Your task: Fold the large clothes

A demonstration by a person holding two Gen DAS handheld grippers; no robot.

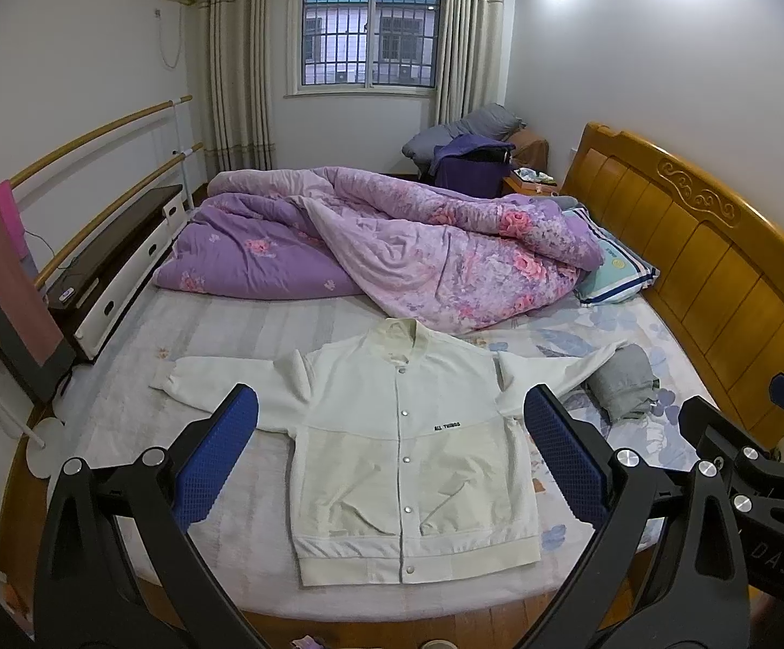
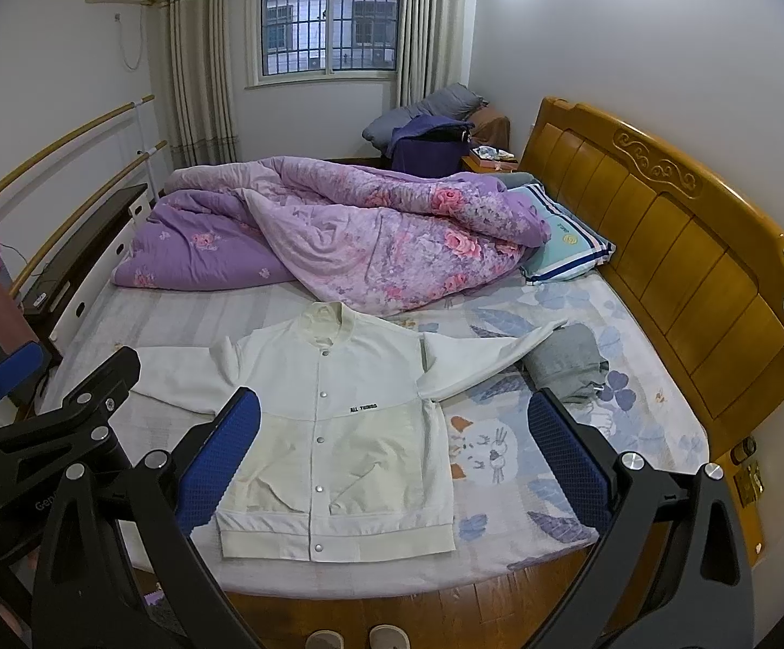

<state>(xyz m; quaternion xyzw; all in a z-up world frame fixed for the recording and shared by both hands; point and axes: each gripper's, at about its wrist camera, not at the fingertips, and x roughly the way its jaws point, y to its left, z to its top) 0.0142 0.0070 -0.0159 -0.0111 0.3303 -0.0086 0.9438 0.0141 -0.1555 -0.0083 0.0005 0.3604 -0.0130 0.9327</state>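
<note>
**Jacket's laid out flat, both your grippers up in the air**

So here's your setup. The white jacket is lying face up on the bed, snapped shut down the front, collar pointing to 12 o'clock and hem at 6 near the bed's front edge. Both sleeves are stretched out sideways, one toward 9 o'clock and one toward 2 o'clock. The 2 o'clock sleeve ends right against a folded grey garment, looks like it's touching it.

Your left gripper is hovering above the jacket with its blue pads spread wide, nothing between them. In its own view the jacket body sits right in the gap. Your right gripper is the same deal: spread wide, holding nothing, apart from the cloth. From its camera the jacket sits more toward 9 to 10 o'clock, with the cartoon face on the sheet showing between the fingers.

Behind the jacket at 12 o'clock there's a bunched purple floral quilt, with a striped pillow at 2 o'clock against the wooden headboard.
</note>
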